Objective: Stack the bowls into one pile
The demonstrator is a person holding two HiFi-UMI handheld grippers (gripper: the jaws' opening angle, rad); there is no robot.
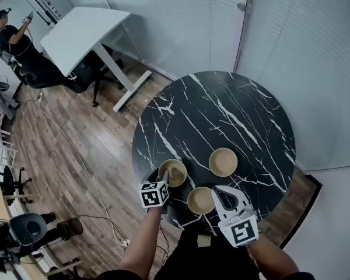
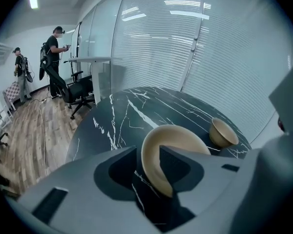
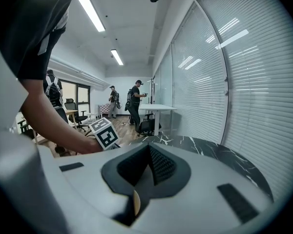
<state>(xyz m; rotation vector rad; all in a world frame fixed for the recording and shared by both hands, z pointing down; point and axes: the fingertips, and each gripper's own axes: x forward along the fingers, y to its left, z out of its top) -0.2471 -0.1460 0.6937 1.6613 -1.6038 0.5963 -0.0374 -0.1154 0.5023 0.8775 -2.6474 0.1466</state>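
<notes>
Three tan bowls stand apart on a round black marble table (image 1: 239, 109): a left bowl (image 1: 174, 172), a far bowl (image 1: 223, 161) and a near bowl (image 1: 200, 200). My left gripper (image 1: 163, 176) reaches down over the left bowl's near rim. In the left gripper view the left gripper (image 2: 149, 156) is open, astride the rim of that bowl (image 2: 180, 139), one jaw outside and one inside, with a dark gap on the outer side. The far bowl (image 2: 222, 132) sits beyond. My right gripper (image 1: 217, 189) is by the near bowl's right rim, and its jaws (image 3: 148, 147) meet, shut. A tan sliver (image 3: 135, 202) shows beneath them.
The bowls lie near the table's front edge, close to my body. Left of the table are wooden floor with cables (image 1: 76, 150), a white desk (image 1: 84, 31) and an office chair (image 2: 73, 89). People stand far off (image 2: 52, 57). A glass wall with blinds (image 2: 185, 43) runs behind the table.
</notes>
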